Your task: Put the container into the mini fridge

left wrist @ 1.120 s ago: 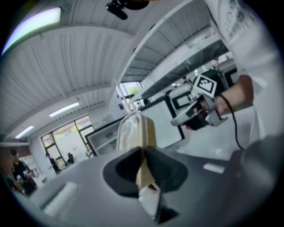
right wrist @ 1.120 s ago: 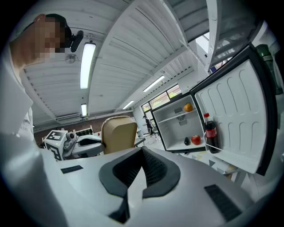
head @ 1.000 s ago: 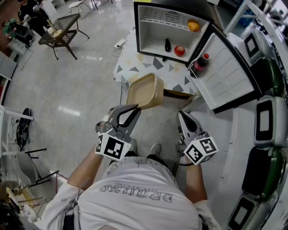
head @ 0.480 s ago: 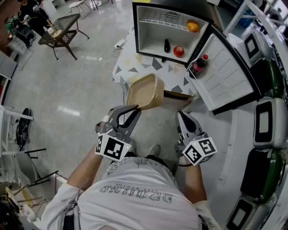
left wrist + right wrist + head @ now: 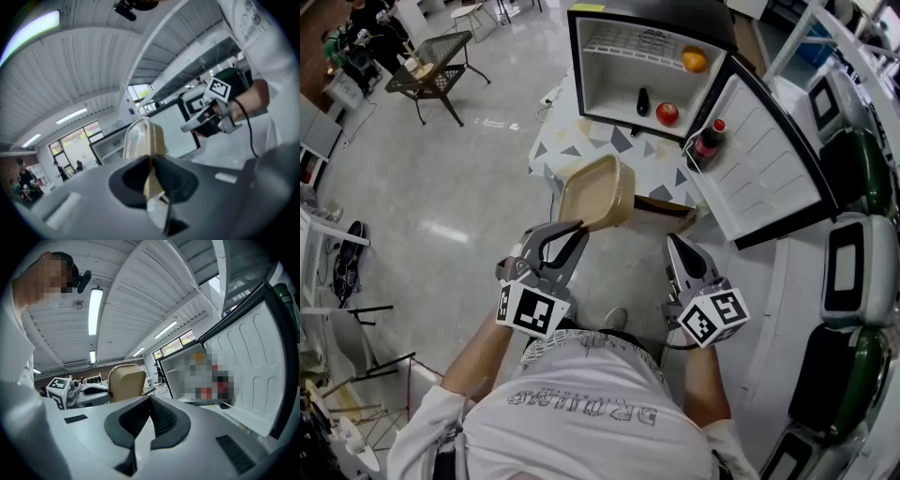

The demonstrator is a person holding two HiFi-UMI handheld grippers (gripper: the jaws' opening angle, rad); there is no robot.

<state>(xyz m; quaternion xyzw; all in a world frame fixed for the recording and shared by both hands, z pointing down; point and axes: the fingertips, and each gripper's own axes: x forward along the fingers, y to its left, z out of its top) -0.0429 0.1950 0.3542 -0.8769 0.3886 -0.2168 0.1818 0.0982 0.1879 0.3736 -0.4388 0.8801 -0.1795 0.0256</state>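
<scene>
Left claw (image 5: pixel 565 234) is clamped on the rim of the tan container (image 5: pixel 598 192), held short of the open mini fridge (image 5: pixel 614 82); right claw (image 5: pixel 676 246) is closed, empty.

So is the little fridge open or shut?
Open. The fridge door stands wide to the right, and an orange fruit and a red fruit show inside.

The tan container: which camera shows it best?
The head view: the whole container shows from above, hollow inside visible. The left gripper view shows it edge-on, rim pinched; the right gripper view shows one outer side.
</scene>
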